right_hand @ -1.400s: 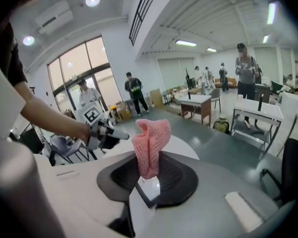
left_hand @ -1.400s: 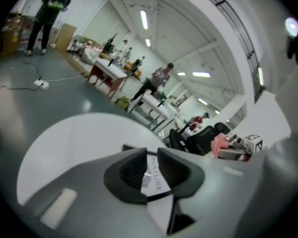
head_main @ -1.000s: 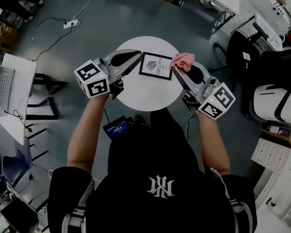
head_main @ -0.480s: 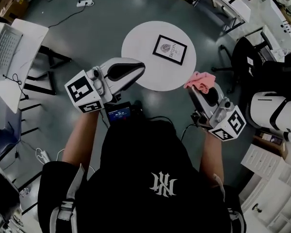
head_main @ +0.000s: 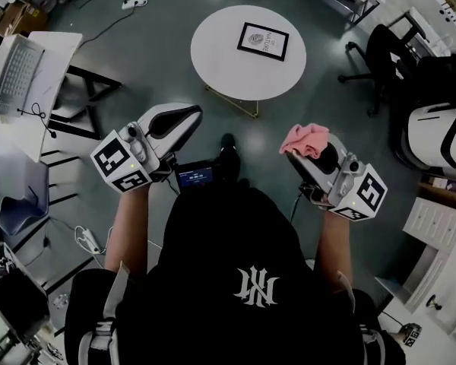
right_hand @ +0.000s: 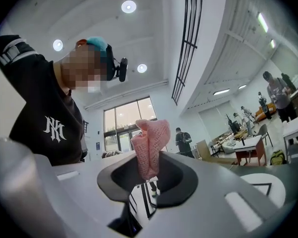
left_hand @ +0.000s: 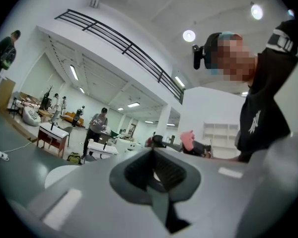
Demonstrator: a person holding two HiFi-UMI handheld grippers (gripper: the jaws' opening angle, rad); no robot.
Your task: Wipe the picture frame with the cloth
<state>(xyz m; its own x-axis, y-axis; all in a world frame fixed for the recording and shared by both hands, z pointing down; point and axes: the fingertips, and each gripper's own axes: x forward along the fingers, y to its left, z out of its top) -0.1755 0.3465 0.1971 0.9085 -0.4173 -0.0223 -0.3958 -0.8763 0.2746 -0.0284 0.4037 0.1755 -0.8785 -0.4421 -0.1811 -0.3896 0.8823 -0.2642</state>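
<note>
Clamping cloth (head_main: 305, 138) in R gripper (head_main: 310, 154) | L gripper (head_main: 191, 112) closed, empty | frame (head_main: 263, 41) on table (head_main: 216, 59), well apart | risk: unpinned frame slides when wiped

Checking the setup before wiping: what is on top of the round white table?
Only the picture frame lies on the table, near its far side. The tabletop beneath the frame is covered.

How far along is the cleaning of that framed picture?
Done: the pink cloth is clamped in the right gripper. The left gripper is shut and empty. Both are held well short of the white table, where the picture frame lies flat. Whether it has been wiped cannot be told; if not, the wiping itself is left.
</note>
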